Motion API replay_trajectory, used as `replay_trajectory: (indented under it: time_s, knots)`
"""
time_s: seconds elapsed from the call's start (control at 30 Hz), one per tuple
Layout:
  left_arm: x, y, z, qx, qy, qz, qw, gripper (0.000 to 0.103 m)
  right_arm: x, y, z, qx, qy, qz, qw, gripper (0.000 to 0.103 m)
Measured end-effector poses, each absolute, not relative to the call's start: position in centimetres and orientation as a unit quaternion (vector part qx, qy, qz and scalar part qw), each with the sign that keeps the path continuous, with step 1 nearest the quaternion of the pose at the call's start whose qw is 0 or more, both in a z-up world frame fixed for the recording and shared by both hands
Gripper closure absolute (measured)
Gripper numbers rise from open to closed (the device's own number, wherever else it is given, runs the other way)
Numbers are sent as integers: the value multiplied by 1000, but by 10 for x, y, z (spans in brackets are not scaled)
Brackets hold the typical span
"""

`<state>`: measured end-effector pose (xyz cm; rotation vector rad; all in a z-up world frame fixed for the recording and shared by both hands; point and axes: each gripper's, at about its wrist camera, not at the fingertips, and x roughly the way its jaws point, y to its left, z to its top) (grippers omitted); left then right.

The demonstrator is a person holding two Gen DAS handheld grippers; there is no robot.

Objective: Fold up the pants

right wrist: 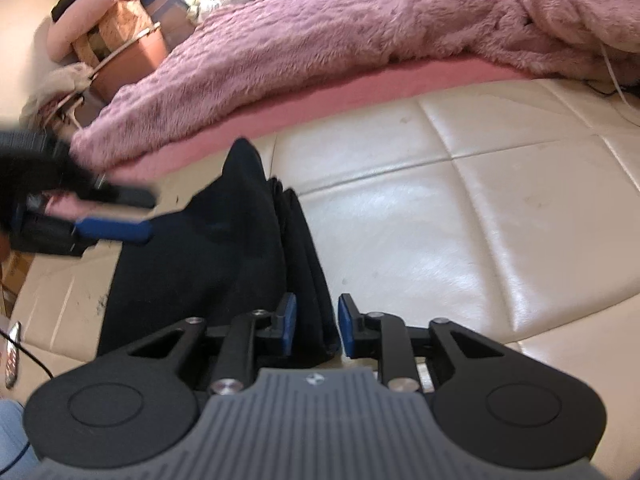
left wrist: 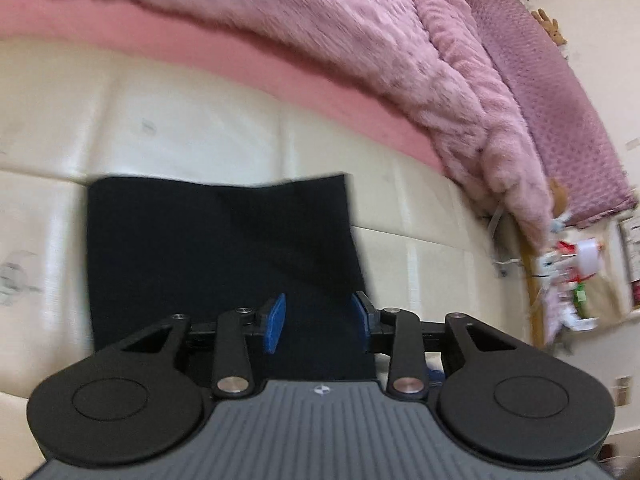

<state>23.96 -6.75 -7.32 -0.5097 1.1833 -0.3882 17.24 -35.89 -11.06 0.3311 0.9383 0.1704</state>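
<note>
Nearest, right gripper [right wrist: 316,330] with jaws parted, astride the layered edge of the black pants [right wrist: 224,248], not clamped. Beside it, left gripper [left wrist: 319,322] likewise released above the cloth. Pants folded on cream quilted bed surface [right wrist: 460,208]. Best to pinch every layer squarely before lifting. Beyond, pink fuzzy blanket [right wrist: 340,28].

My left gripper [left wrist: 319,322] and right gripper [right wrist: 317,330] look alike: blue pads [left wrist: 275,322] at twelve o'clock, black link arms with silver screws [right wrist: 226,386], round black discs at four and eight, ribbed grey body [right wrist: 312,432] with a small emblem.
</note>
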Motion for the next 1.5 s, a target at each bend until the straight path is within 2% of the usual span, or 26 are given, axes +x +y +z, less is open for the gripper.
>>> replay_trajectory:
  time_s: [0.1, 0.17, 0.33, 0.4, 0.43, 0.47, 0.53, 0.67, 0.73, 0.83, 0.9, 0.93, 0.97, 1.03, 1.13, 1.17, 1.23, 1.27, 1.4, 1.5]
  knots:
    - [226, -44, -75, -220, 538, -162, 797, 63, 169, -364, -105, 185, 443, 84, 873, 75]
    - [217, -30, -79, -218, 534, -152, 803, 63, 168, -367, -105, 204, 444, 86, 868, 69]
    - [197, -3, -93, -232, 530, -137, 804, 65, 167, -369, -117, 267, 451, 100, 846, 68]
    - [194, 1, -97, -235, 526, -137, 806, 68, 170, -369, -125, 282, 462, 93, 836, 71]
    - [194, 2, -98, -235, 522, -138, 808, 72, 171, -367, -127, 284, 466, 94, 833, 88]
    - [194, 2, -98, -234, 519, -138, 811, 75, 173, -366, -125, 286, 467, 97, 831, 97]
    - [195, 2, -97, -229, 510, -137, 818, 84, 172, -359, -113, 272, 452, 100, 844, 101]
    - [201, 0, -95, -214, 490, -133, 834, 91, 173, -346, -86, 212, 435, 85, 871, 103]
    - [206, -2, -99, -207, 487, -131, 838, 91, 178, -346, -92, 173, 455, 47, 872, 103]
    - [210, -2, -100, -205, 485, -129, 840, 91, 181, -351, -113, 189, 482, 35, 855, 103]
    - [210, 1, -98, -213, 480, -133, 840, 91, 175, -349, -108, 188, 465, 36, 865, 103]
    - [210, 2, -98, -215, 480, -133, 840, 91, 172, -349, -104, 190, 454, 42, 869, 98]
    - [210, 4, -98, -215, 481, -131, 840, 91, 169, -348, -100, 194, 444, 51, 874, 80]
    - [210, 7, -99, -218, 483, -127, 839, 91, 168, -346, -95, 199, 436, 74, 874, 56]
    - [208, 9, -102, -225, 484, -131, 835, 91, 171, -344, -103, 195, 452, 85, 866, 61]
    - [207, 8, -103, -223, 485, -133, 835, 91, 174, -343, -110, 194, 462, 83, 861, 74]
    - [205, 9, -106, -218, 487, -129, 836, 91, 177, -343, -121, 205, 478, 90, 849, 93]
    - [205, 10, -107, -218, 488, -127, 835, 91, 176, -343, -122, 215, 478, 89, 847, 97]
    - [206, 14, -107, -222, 485, -125, 837, 91, 171, -336, -98, 202, 447, 97, 866, 100]
    - [209, 15, -110, -226, 483, -124, 837, 91, 178, -331, -106, 166, 465, 64, 867, 100]
